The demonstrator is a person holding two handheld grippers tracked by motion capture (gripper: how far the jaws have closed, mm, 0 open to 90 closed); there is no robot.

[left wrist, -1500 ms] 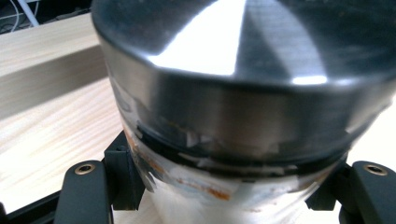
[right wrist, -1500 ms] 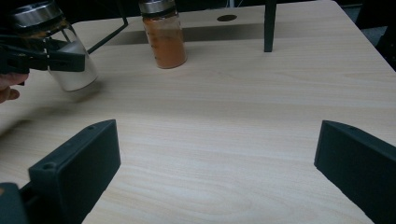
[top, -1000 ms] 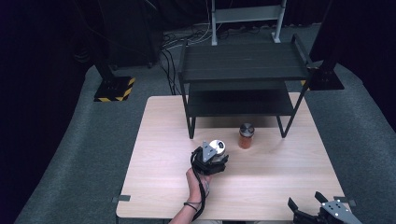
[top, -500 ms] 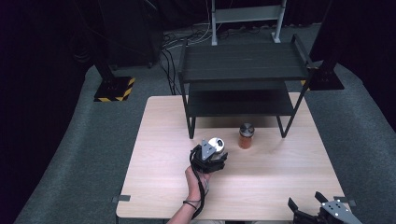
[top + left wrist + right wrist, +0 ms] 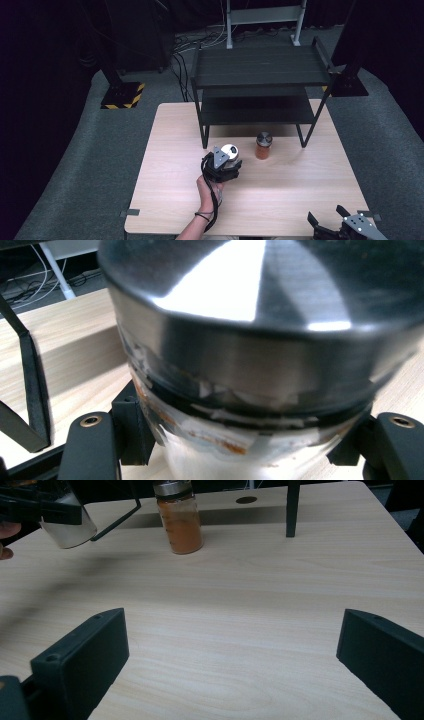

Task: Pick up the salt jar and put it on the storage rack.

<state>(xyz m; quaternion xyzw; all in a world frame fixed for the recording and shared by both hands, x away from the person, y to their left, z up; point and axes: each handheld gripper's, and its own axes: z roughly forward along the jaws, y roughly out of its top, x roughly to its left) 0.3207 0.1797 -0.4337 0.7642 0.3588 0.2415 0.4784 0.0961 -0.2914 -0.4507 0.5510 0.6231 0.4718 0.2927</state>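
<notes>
My left gripper [image 5: 223, 166] sits mid-table, shut on a clear glass jar [image 5: 230, 150] with a silver metal lid. In the left gripper view the jar [image 5: 260, 340] looms very close, torn label scraps ringing it below the lid, and a black jaw presses on each side of it; the left gripper [image 5: 245, 452] is around it. The same jar [image 5: 69, 530] appears at the top left of the right gripper view. An orange-filled spice jar [image 5: 263, 145] [image 5: 180, 522] with a silver lid stands upright just right of it. My right gripper [image 5: 345, 229] [image 5: 232, 655] is open over bare table at the front right corner.
A black two-tier shelf rack [image 5: 260, 75] stands at the back of the wooden table [image 5: 170, 150], and its legs [image 5: 292, 507] come down near the orange jar. Dark floor, cables and a yellow-striped stand base [image 5: 122, 95] lie beyond the table.
</notes>
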